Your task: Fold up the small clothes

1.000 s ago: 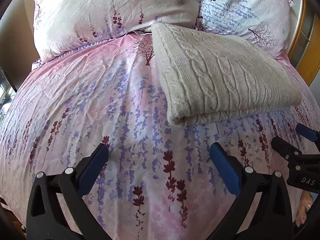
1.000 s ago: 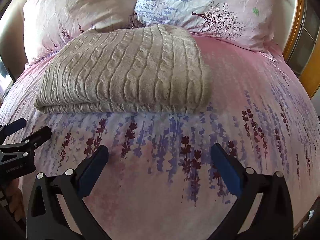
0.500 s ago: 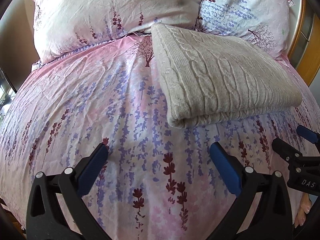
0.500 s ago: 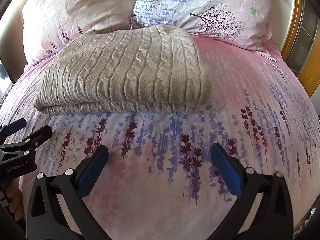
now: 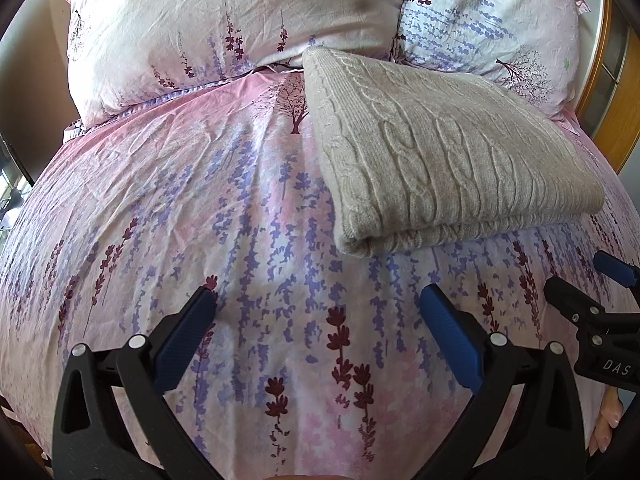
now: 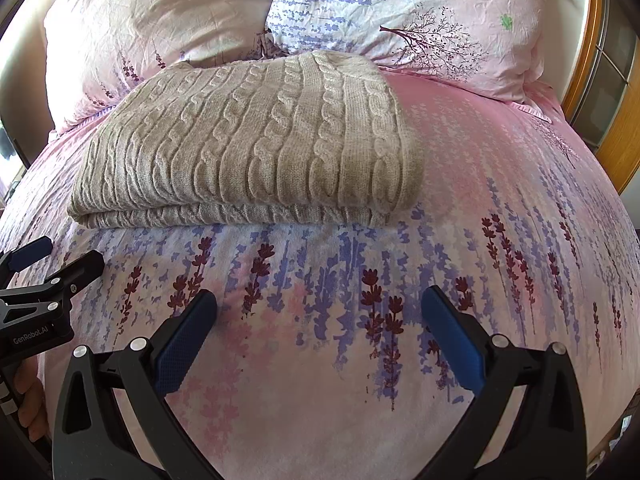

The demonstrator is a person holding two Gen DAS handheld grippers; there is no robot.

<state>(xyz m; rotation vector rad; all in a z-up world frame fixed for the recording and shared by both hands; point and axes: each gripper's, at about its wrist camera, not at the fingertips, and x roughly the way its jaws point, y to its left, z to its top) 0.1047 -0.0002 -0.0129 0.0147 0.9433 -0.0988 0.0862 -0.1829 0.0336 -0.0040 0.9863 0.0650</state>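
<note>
A beige cable-knit sweater (image 5: 444, 152) (image 6: 256, 148) lies folded into a thick rectangle on the pink floral bedspread, its folded edge facing me. My left gripper (image 5: 318, 304) hovers open over bare bedspread, short of the sweater's near left corner, with nothing between its fingers. My right gripper (image 6: 320, 304) is open too, empty, a little in front of the sweater's near edge. Each gripper shows at the other view's side: the right gripper (image 5: 588, 286) and the left gripper (image 6: 60, 256).
Two floral pillows (image 5: 224, 28) (image 6: 420, 12) lean at the head of the bed behind the sweater. The bedspread (image 5: 180, 208) spreads wide to the left. A wooden frame (image 6: 620, 112) stands at the right edge. A hand (image 5: 608, 420) holds the right gripper.
Both grippers have barely shifted; the sweater lies as before, and both stay open.
</note>
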